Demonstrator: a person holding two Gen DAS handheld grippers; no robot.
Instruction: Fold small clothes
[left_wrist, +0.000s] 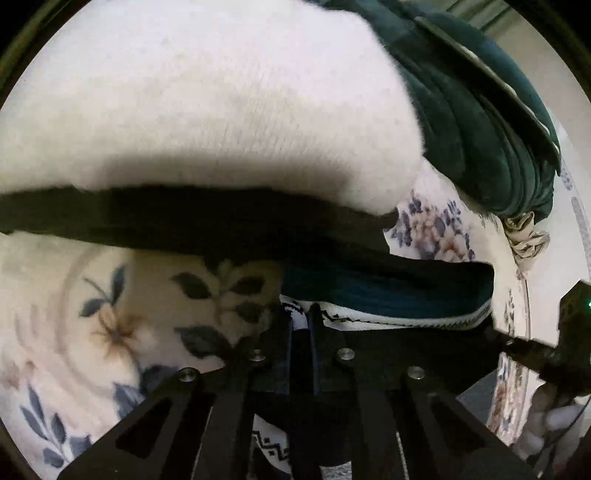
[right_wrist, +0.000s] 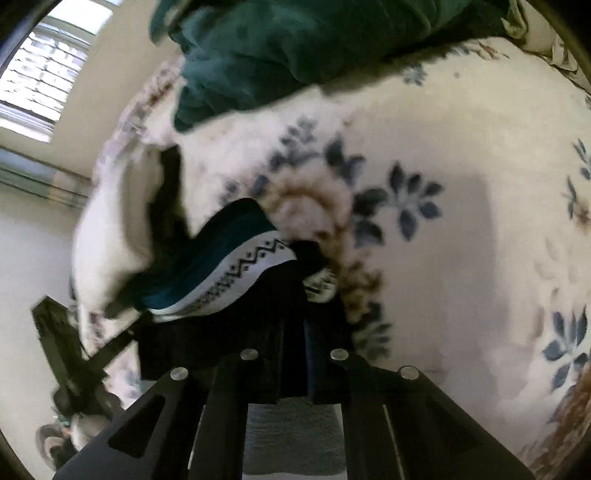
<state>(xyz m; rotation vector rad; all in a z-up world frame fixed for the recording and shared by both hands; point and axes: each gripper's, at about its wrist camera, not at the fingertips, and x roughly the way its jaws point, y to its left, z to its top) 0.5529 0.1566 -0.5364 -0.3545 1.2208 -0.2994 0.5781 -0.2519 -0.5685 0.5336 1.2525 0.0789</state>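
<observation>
A small garment with a black part, a teal band (left_wrist: 388, 291) and a white zigzag-patterned band (left_wrist: 369, 319) is held stretched just above a floral blanket (left_wrist: 110, 332). My left gripper (left_wrist: 300, 314) is shut on its near edge. In the right wrist view the same teal and patterned garment (right_wrist: 236, 269) runs to my right gripper (right_wrist: 295, 321), which is shut on its black edge. The left gripper (right_wrist: 62, 343) shows at the lower left there. A white knit garment (left_wrist: 207, 110) lies just beyond the held piece.
A dark green velvet garment (left_wrist: 480, 122) is heaped at the far side of the blanket, also in the right wrist view (right_wrist: 295, 48). A window with blinds (right_wrist: 40, 81) and a wall lie left. Grey floor (right_wrist: 291, 435) shows below the bed edge.
</observation>
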